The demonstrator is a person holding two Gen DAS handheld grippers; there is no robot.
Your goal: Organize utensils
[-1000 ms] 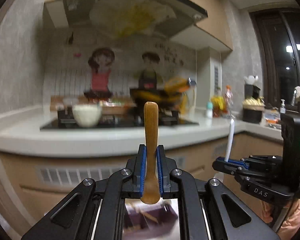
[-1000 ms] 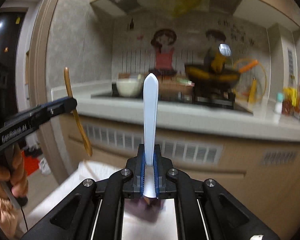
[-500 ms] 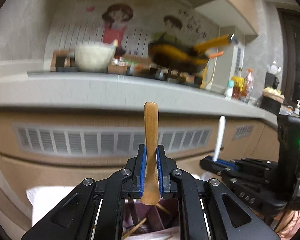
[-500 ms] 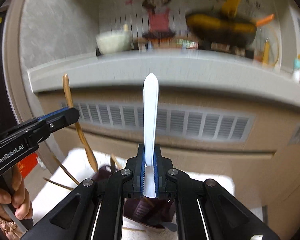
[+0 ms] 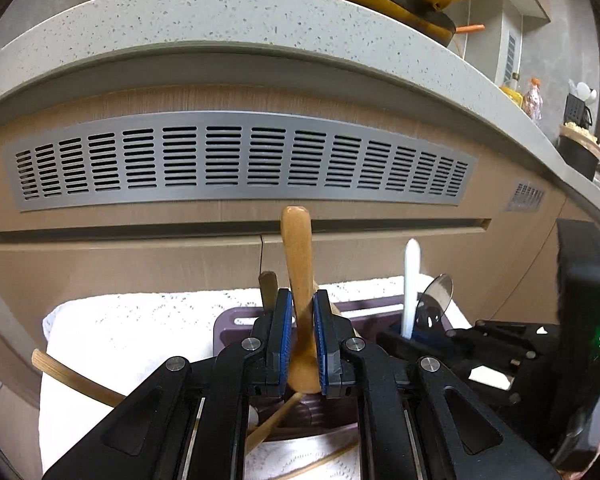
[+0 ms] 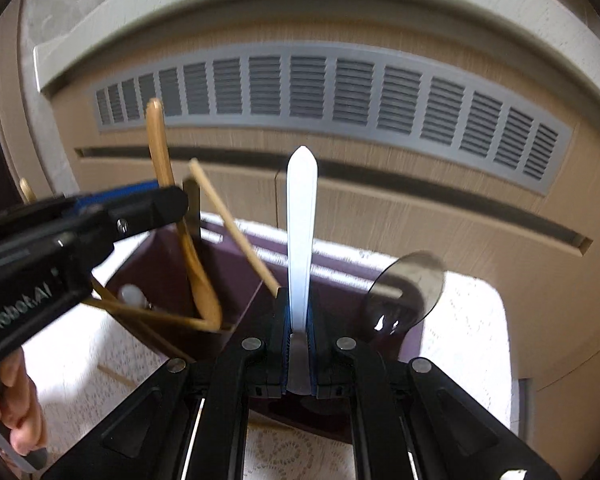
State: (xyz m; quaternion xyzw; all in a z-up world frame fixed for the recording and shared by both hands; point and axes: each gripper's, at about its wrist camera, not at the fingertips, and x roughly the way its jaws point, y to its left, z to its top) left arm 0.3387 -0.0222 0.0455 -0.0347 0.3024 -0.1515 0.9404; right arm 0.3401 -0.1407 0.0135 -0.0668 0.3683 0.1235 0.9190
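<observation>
A purple utensil holder [image 6: 244, 276] stands on a white cloth [image 6: 468, 320]. My left gripper [image 5: 299, 300] is shut on a wooden spoon [image 5: 297, 248], handle up. In the right wrist view that gripper [image 6: 172, 204] hangs over the holder's left compartment, and the wooden spoon [image 6: 160, 148] has its bowl down inside it among chopsticks [image 6: 232, 224]. My right gripper [image 6: 299, 304] is shut on a white-handled utensil [image 6: 302, 220], handle up, over the holder's right side. A metal spoon [image 6: 412, 284] stands there, bowl up. The left wrist view shows the right gripper [image 5: 410, 334] beside it.
A cabinet front with a grey vent grille [image 5: 236, 160] rises just behind the cloth, under a speckled counter edge [image 5: 220, 12] carrying a yellow pan [image 5: 400, 4]. Loose chopsticks [image 5: 68, 376] lie on the cloth at the left. A hand [image 6: 16, 420] holds the left gripper.
Both grippers have come down from counter height to the holder and tipped downward, each still gripping its utensil. The wooden spoon's bowl has entered the left compartment.
</observation>
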